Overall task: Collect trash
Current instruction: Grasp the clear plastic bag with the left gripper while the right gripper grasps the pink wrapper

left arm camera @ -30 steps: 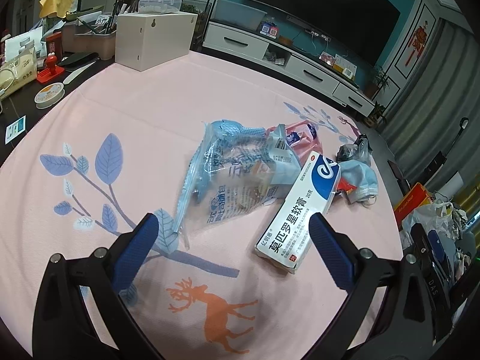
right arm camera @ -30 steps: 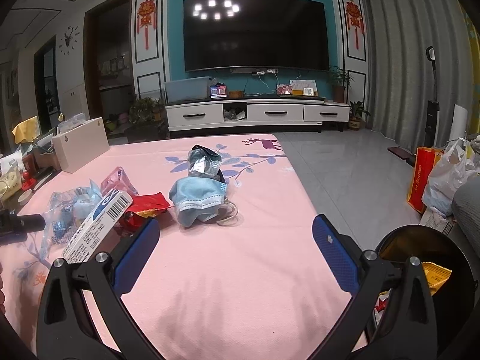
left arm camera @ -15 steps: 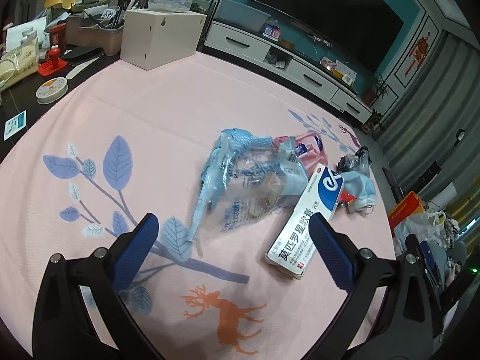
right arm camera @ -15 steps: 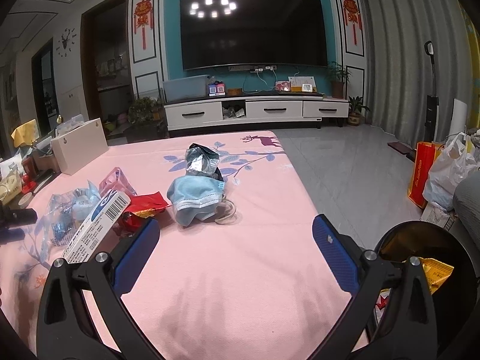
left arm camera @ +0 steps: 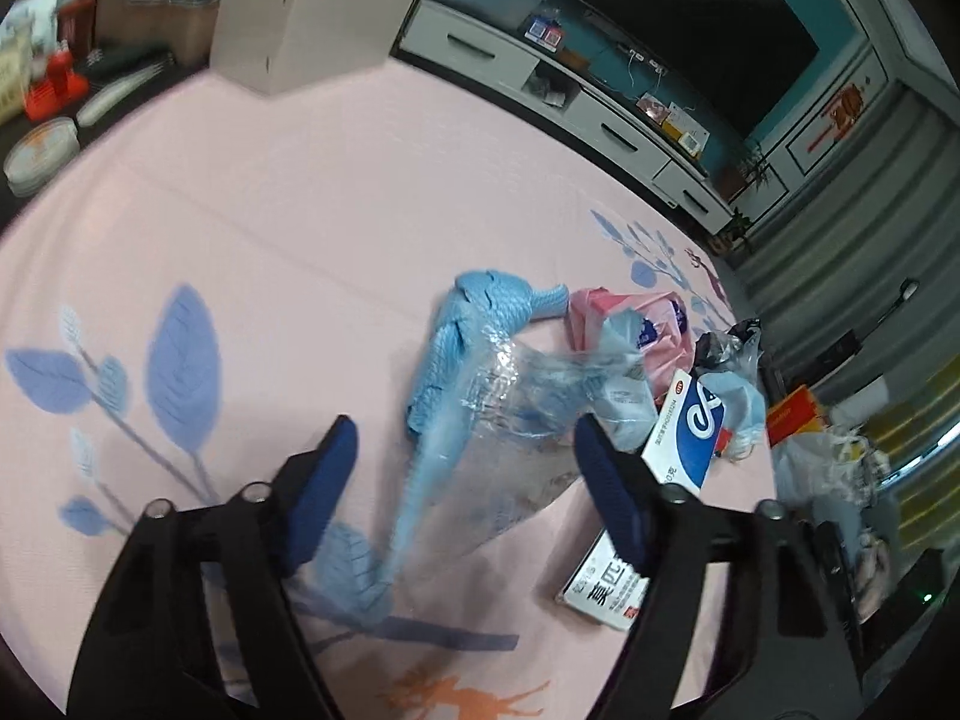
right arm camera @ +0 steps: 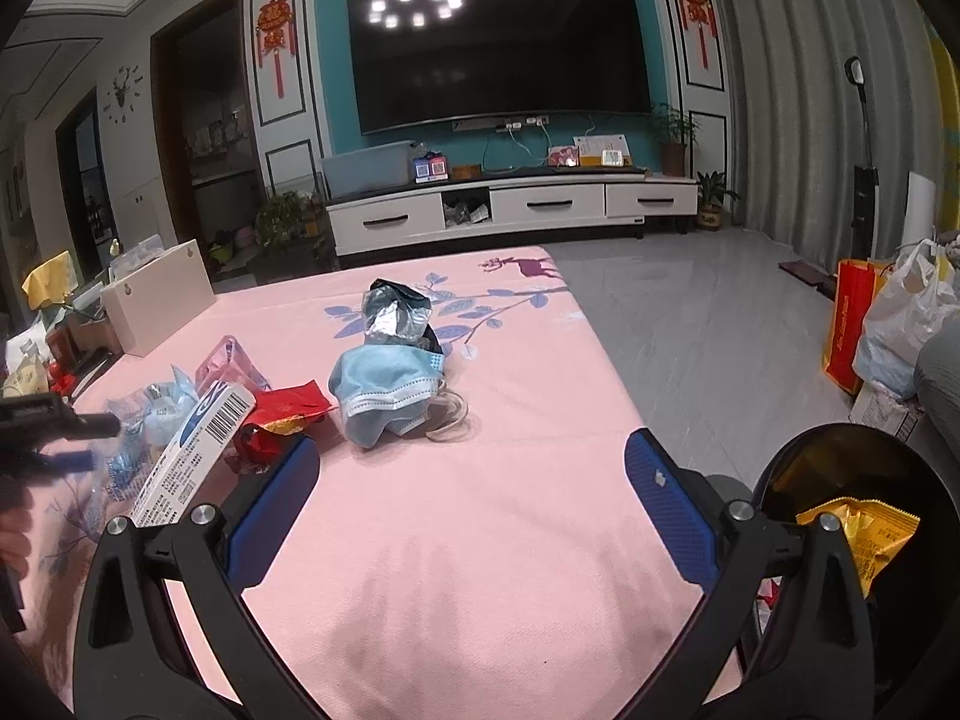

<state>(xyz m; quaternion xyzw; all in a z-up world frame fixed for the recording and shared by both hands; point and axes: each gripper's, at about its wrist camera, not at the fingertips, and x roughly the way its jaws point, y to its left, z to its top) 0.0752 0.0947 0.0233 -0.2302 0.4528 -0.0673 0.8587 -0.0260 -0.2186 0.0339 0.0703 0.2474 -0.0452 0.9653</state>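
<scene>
Closing in on the trash pile, the left tool (left arm camera: 465, 468) now sits lower and nearer than a second ago, its blue pads narrower but still parted, straddling the clear plastic bag (left arm camera: 516, 420) without visibly touching it. I judge this as the approach to a first pick from the heap; nothing is gripped yet.

Taking the medicine box (left arm camera: 678, 450) as landmark: the bag lies just left of it on the pink bench (left arm camera: 300, 210), a blue cloth (left arm camera: 474, 324) beyond the bag, a pink packet (left arm camera: 624, 324) behind the box, and a blue face mask (right arm camera: 384, 396) to its right. The right tool (right arm camera: 471, 510) hovers wide open and empty, unchanged, well right of the box; the black bin (right arm camera: 852, 480) with a yellow wrapper (right arm camera: 864, 534) stands off the bench edge beyond it.

The left view is motion-blurred, so the bag's contents and its contact with the pads cannot be told. The box's near end is cut off by the right pad, and the red wrapper (right arm camera: 288, 414) is half hidden.
</scene>
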